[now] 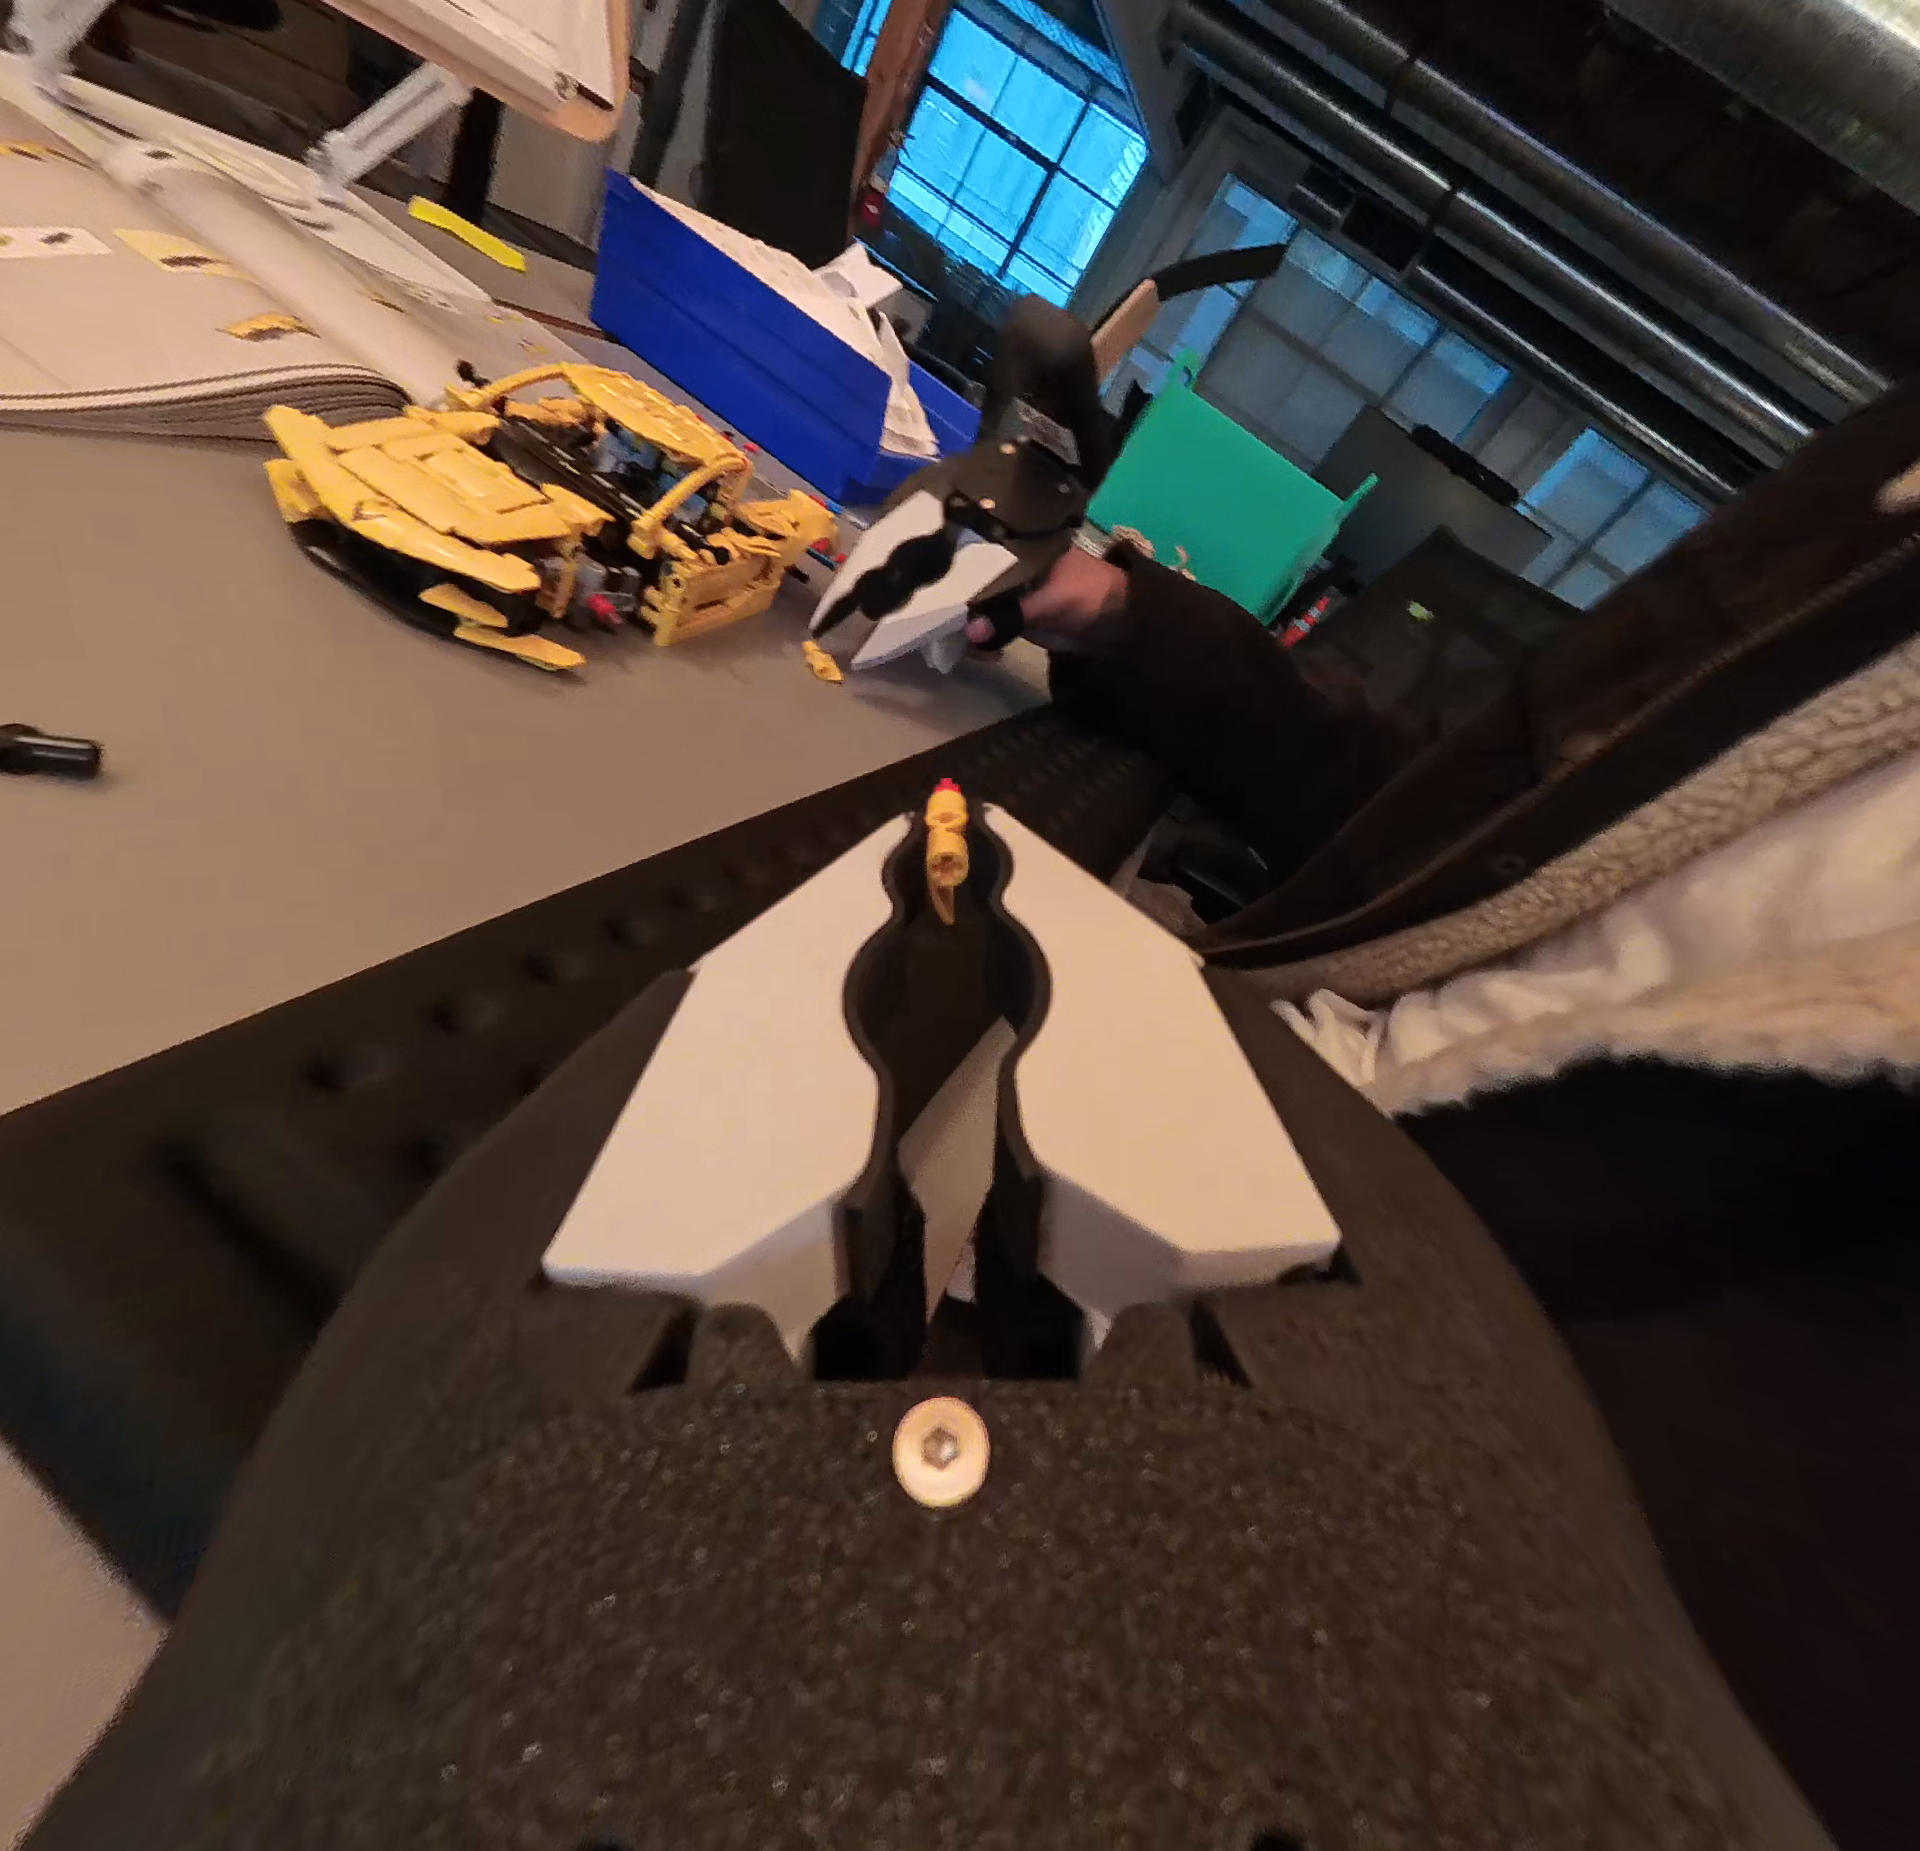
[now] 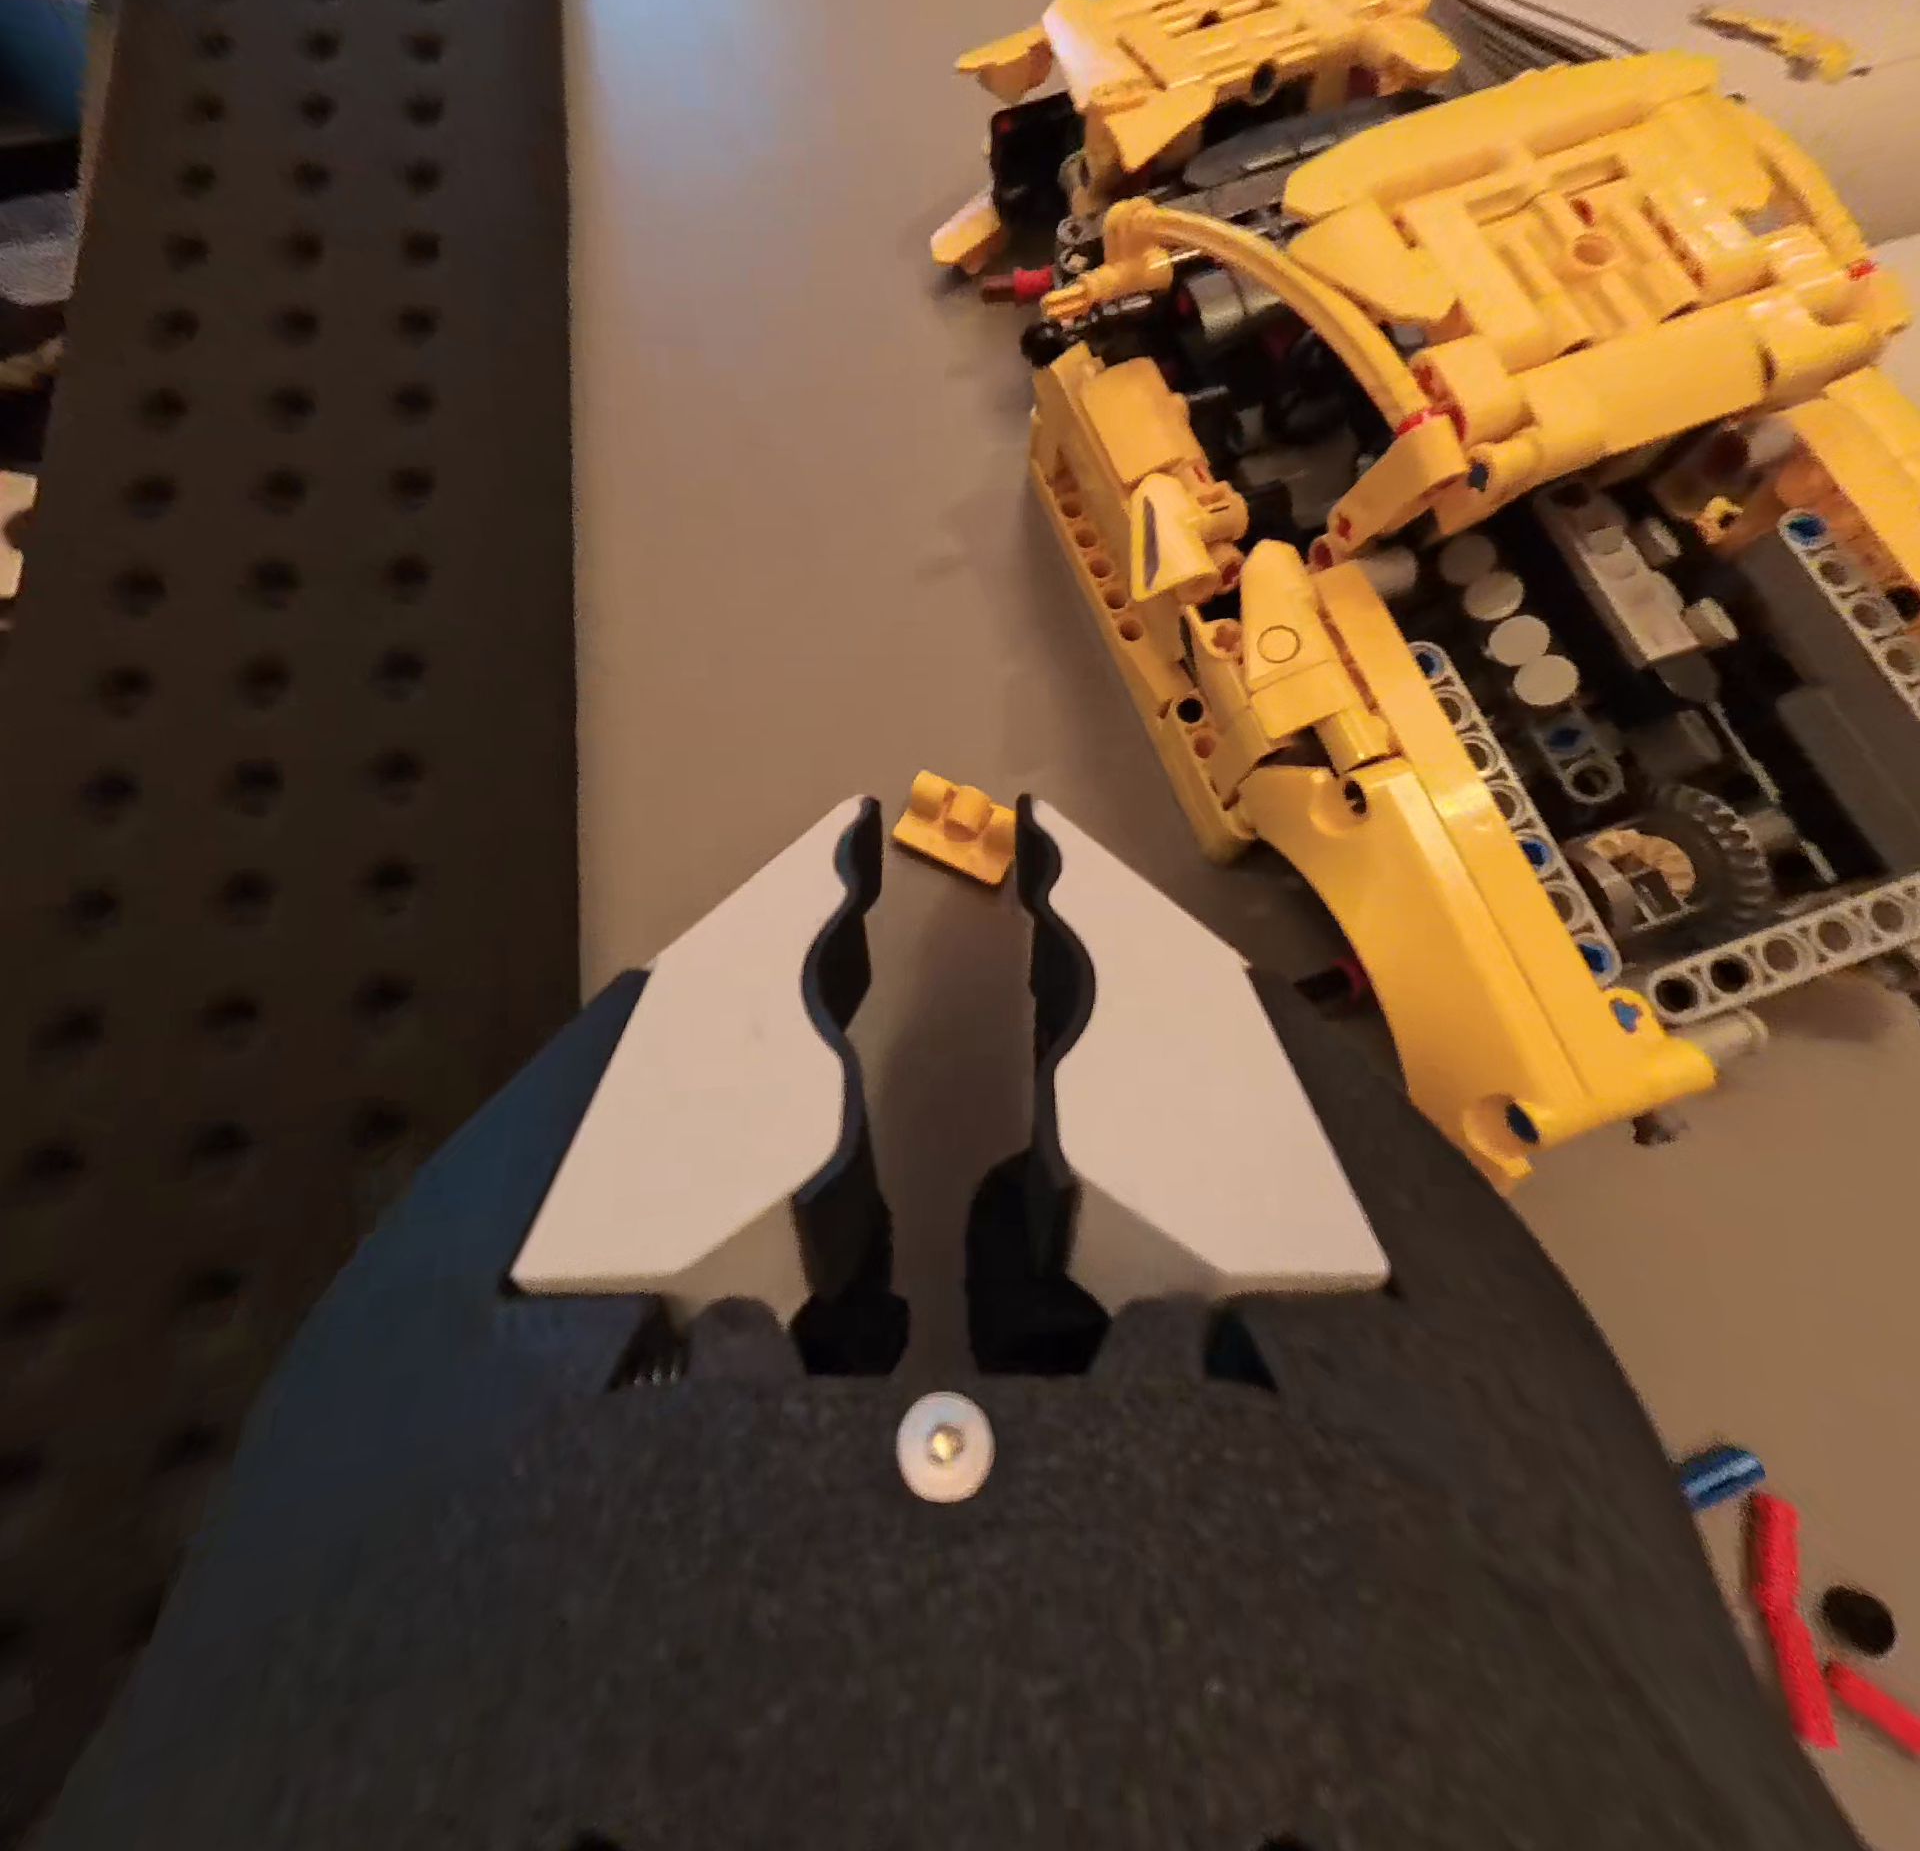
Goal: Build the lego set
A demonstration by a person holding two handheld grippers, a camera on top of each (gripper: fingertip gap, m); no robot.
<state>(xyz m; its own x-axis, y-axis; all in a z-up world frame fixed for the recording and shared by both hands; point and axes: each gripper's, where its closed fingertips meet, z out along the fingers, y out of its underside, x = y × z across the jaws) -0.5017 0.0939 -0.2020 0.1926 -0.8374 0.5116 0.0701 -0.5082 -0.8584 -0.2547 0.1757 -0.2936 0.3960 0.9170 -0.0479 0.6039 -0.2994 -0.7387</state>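
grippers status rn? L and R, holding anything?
Left gripper: shut on a small yellow piece with a red tip.
Right gripper: open, empty, tips either side of a loose yellow piece on the table.

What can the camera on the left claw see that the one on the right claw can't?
Only the left wrist view shows the left claw shut on a small yellow connector piece with a red tip, the blue plastic bin, the open instruction booklet and windows behind.

Only the right wrist view shows red and blue loose pieces and the car's grey beams and gear.

Both show the yellow lego car, the grey table, and the open right claw by a small yellow flat piece.
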